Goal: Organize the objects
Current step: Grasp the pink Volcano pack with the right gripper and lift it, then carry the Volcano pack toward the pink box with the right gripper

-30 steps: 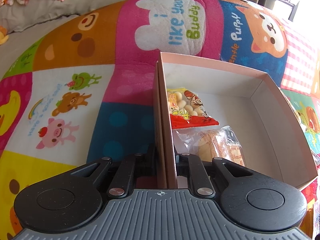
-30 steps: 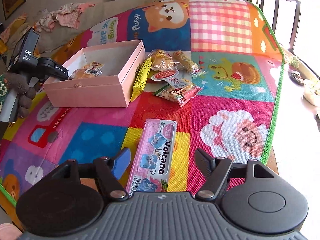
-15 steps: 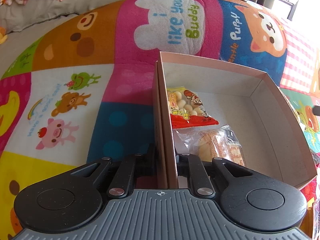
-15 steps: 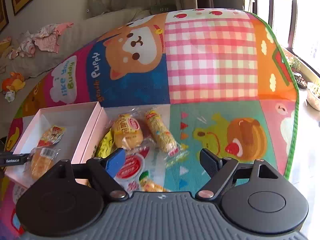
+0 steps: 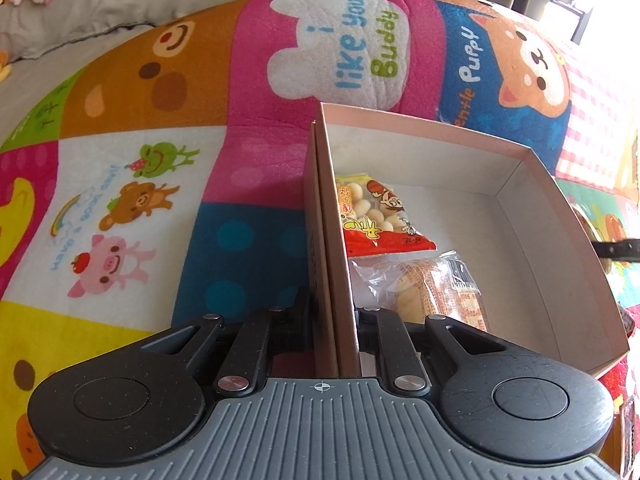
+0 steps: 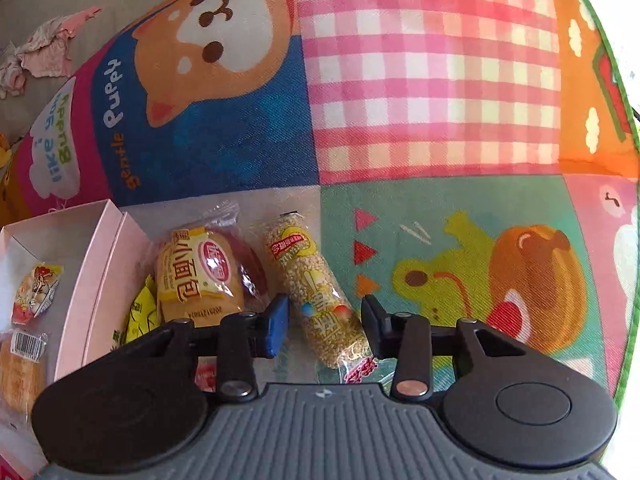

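My left gripper (image 5: 335,320) is shut on the near left wall of the pink box (image 5: 520,168). Inside the box lie a red-and-yellow snack bag (image 5: 376,212) and a clear bag of biscuits (image 5: 424,288). In the right wrist view my right gripper (image 6: 324,320) is open, its fingers straddling a long cereal-bar packet (image 6: 316,288) lying on the mat. A yellow bread packet (image 6: 200,276) lies just to its left, beside the pink box (image 6: 100,264).
A small yellow packet (image 6: 140,312) sits between the bread packet and the box. A colourful cartoon play mat (image 6: 420,92) covers the surface. Clothes (image 6: 44,48) lie on a grey couch behind. The mat's green edge (image 6: 624,92) runs along the right.
My right gripper has moved forward and down over the snack pile, and its open fingers now straddle the cereal-bar packet. My left gripper stays clamped on the box wall.
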{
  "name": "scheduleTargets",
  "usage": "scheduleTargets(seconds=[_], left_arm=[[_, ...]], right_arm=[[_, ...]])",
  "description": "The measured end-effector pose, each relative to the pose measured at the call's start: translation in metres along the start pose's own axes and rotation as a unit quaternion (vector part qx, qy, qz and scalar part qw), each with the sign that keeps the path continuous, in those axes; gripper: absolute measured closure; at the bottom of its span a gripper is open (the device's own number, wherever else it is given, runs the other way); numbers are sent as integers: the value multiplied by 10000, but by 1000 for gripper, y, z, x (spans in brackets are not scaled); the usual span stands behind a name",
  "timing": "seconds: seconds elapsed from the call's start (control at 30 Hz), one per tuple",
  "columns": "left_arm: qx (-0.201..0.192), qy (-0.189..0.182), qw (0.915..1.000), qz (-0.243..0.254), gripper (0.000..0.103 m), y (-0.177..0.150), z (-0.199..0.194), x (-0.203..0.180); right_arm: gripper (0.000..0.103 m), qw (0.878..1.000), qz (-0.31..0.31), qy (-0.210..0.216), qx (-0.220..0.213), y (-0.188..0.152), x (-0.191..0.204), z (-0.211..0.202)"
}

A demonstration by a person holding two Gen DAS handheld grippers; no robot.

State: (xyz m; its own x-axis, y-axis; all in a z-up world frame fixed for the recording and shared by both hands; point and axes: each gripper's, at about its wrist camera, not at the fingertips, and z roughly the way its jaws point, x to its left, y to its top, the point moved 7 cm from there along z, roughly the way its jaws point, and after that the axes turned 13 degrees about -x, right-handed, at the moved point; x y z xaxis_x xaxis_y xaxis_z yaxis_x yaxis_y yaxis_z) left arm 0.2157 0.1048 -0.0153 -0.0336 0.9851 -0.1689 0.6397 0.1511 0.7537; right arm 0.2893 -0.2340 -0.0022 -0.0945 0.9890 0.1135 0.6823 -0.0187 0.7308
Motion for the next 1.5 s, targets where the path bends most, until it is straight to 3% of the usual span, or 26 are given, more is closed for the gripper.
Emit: scheduleTargets(seconds=[0.23,0.37,0.43,0.53,0.67,0.77,0.9,1.1,1.37,1.5], left_arm=[[-54,-6,10000,0,87,-1,-1,0],[-58,27,10000,-50,87,-1,-2,0],[-43,49,10000,-29,87,-2,-2,-2],[-45,80,9999,59,87,-4,-4,-5],[-31,118,9999,73,87,-4,-5,-8],[-27,106,9999,75,86,-6,-6,-9],[-24,98,9999,74,86,-7,-7,-10],[-36,70,10000,40,86,-7,-7,-9],[-38,71,10000,27,86,-7,-8,-9],[-39,68,10000,24,85,-7,-8,-9]], right_arm=[[73,9996,73,-274,16,-68,-33,-77],[72,9999,90,54,21,-109,-23,-122],[70,9999,52,79,-105,-124,-16,-143],[55,9985,-183,-156,-499,-133,-7,-173],[47,9964,-209,388,-730,-144,23,-206],[36,9946,-486,495,-766,-155,49,-206],[36,9950,-681,341,-649,-170,70,-190],[29,9917,-700,817,-697,-174,102,-194],[21,9907,-1200,-24,-643,-193,86,-188],[18,9892,-1289,-163,-671,-196,80,-192]])
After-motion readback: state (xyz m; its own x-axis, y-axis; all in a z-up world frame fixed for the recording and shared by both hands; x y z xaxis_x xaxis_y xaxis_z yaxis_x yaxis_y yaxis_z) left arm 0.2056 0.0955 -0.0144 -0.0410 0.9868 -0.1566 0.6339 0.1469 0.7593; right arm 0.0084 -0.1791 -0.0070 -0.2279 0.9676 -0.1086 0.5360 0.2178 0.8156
